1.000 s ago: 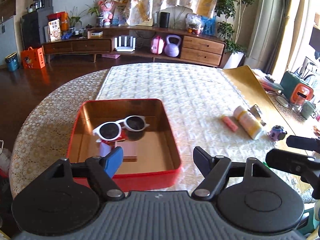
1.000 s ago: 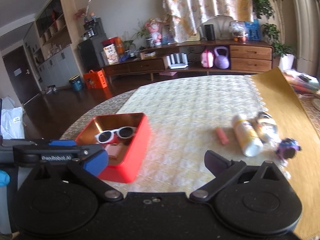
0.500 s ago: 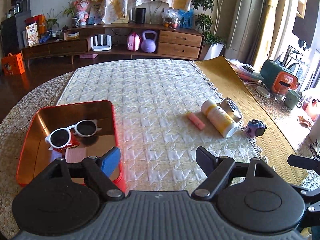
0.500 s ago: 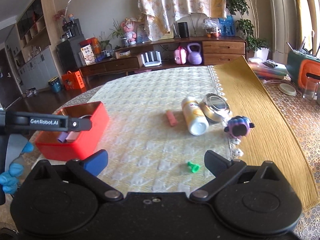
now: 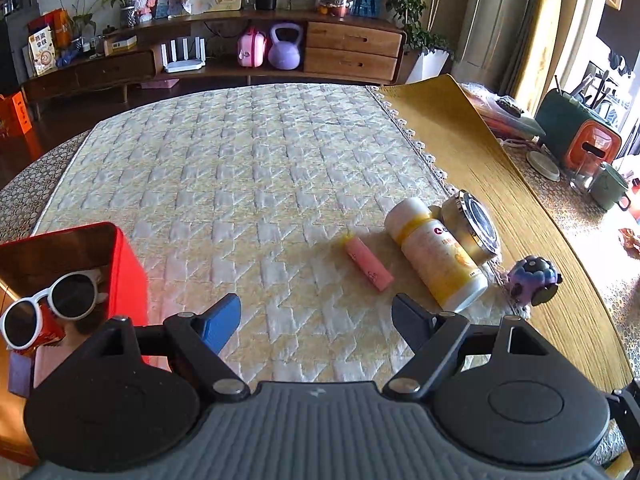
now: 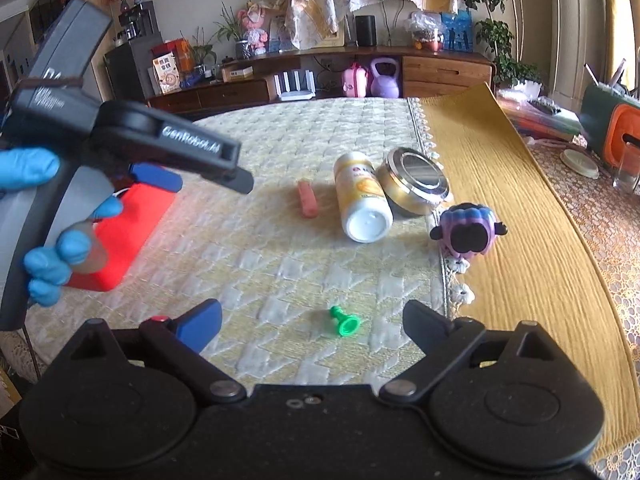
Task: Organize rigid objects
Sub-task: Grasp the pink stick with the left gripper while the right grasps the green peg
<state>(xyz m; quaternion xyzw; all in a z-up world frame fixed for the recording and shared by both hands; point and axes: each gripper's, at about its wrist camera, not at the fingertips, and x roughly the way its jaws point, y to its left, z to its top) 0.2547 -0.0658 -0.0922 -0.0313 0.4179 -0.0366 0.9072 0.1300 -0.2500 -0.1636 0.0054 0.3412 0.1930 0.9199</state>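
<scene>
My left gripper (image 5: 316,316) hangs open over the quilted cloth, nothing between its fingers. Left of it stands a red tin box (image 5: 124,264) holding white sunglasses (image 5: 52,304). Ahead to its right lie a pink stick (image 5: 368,264), a white-and-yellow bottle (image 5: 436,260), a round metal tin (image 5: 476,232) and a purple sheep toy (image 5: 532,280). The jaws of my right gripper (image 6: 312,316) are closing. A small green piece (image 6: 344,322) lies on the cloth between its fingers, untouched. In the right wrist view a blue-gloved hand (image 6: 40,264) holds the left gripper (image 6: 200,178) above the red box (image 6: 128,232).
A yellow runner (image 5: 460,140) covers the table's right part. Beyond it stand a green mug (image 5: 608,192), a glass and an orange-and-green appliance (image 5: 588,148). A wooden sideboard (image 5: 352,52) lines the far wall past the table's rounded edge.
The left gripper has swung right, away from the red box and toward the pink stick and bottle. The right gripper has sunk toward the green piece and its jaws have narrowed a little.
</scene>
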